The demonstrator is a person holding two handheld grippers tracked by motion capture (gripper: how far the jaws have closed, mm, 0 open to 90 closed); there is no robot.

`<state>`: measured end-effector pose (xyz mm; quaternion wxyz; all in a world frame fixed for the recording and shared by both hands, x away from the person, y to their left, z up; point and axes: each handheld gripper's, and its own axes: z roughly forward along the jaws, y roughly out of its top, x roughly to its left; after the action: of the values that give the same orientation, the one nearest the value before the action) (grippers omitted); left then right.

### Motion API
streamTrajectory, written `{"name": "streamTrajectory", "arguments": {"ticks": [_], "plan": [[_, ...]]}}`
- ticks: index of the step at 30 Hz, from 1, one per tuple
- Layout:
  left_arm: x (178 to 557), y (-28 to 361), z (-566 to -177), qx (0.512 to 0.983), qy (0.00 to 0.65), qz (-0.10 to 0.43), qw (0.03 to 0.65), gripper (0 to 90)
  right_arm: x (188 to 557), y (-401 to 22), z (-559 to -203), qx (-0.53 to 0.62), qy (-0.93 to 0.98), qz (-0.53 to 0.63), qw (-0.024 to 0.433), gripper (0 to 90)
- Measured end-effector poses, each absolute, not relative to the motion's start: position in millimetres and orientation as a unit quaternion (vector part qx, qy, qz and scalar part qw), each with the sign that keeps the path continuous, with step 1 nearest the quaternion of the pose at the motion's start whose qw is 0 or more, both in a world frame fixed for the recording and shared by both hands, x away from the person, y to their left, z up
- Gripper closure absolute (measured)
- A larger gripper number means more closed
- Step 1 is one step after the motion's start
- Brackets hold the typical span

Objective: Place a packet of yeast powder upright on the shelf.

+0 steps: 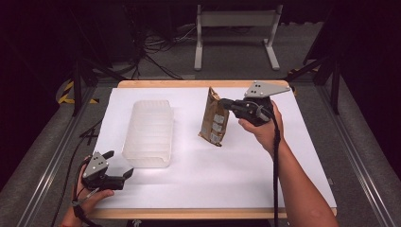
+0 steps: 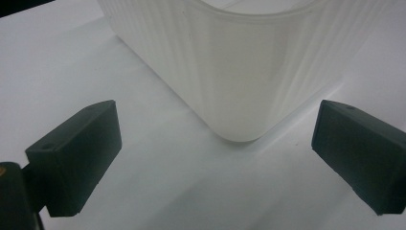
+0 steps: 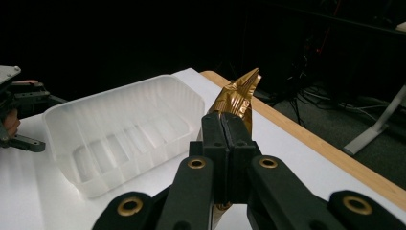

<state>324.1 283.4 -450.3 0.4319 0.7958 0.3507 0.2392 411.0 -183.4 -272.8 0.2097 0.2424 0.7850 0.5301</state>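
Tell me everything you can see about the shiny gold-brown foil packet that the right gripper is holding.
The gold-brown foil packet is a flat, crinkled pouch of glossy foil with pale label patches down one face. It hangs roughly upright, slightly tilted, above the white table, right of the translucent plastic tub. The right gripper is shut on its upper edge; whether its bottom corner touches the table is unclear.

Gold-brown foil on the snack packet point(image 1: 215, 118), shiny and creased, with pale grey-white panels down its face. The ribbed tub point(image 1: 148, 133) is milky, translucent white. White sheet over the worktop point(image 1: 189, 179), light wood showing at its edges. Both tongs, left point(image 1: 126, 173) and right point(image 3: 228, 139), matt black, brass-coloured rivets on the right pair.
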Motion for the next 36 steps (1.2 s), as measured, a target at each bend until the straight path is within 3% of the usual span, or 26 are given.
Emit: {"name": "streamTrajectory", "arguments": {"ticks": [9,36], "plan": [[323,283,-450,0.797,0.348,0.239,0.432,3.9,410,-148,-260,0.209,0.783,0.55,0.201,89.2],[321,287,-450,0.796,0.345,0.239,0.437,3.9,420,-24,-267,0.119,0.815,0.548,0.145,89.1]]}}
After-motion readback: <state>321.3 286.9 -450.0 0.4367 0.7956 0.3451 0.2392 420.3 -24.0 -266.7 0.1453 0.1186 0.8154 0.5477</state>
